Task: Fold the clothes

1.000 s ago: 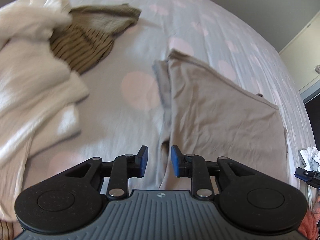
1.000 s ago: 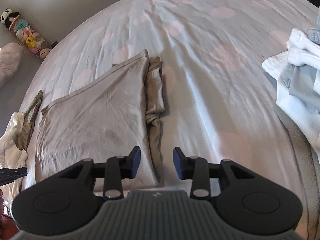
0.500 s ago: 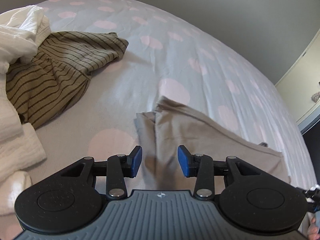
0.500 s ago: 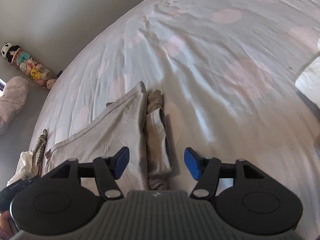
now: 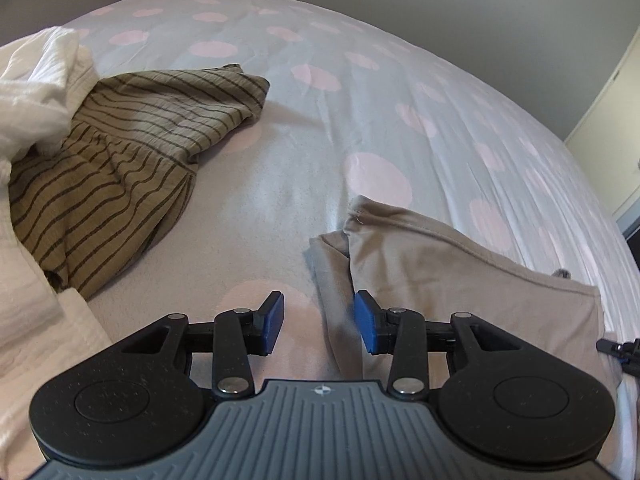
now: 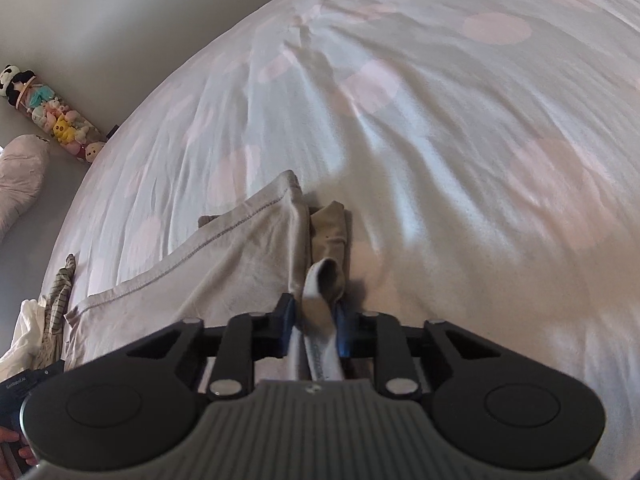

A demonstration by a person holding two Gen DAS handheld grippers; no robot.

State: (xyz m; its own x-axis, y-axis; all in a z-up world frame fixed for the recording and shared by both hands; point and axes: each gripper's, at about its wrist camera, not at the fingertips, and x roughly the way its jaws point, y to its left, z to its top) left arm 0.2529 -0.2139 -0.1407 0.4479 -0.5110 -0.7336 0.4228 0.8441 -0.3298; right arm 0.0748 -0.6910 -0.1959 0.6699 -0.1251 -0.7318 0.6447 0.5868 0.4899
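A beige garment (image 5: 452, 276) lies partly folded on the spotted bed sheet (image 5: 304, 128). My left gripper (image 5: 319, 323) is open, low over the garment's left edge, and a narrow flap of the cloth runs between its blue pads (image 5: 368, 322). In the right wrist view the same beige garment (image 6: 224, 264) spreads to the left. My right gripper (image 6: 314, 326) is shut on the garment's right edge, and a fold of cloth (image 6: 324, 284) bulges up from between the fingers.
A striped olive garment (image 5: 132, 160) and a white garment (image 5: 36, 92) are heaped at the left of the bed. Soft toys (image 6: 52, 116) line the wall, and a pillow (image 6: 20, 176) lies beside the bed. The other gripper (image 6: 20, 392) shows at the lower left.
Both grippers dropped toward the beige garment's side edges. The right gripper went from open to shut on the cloth. The left gripper opened wider.
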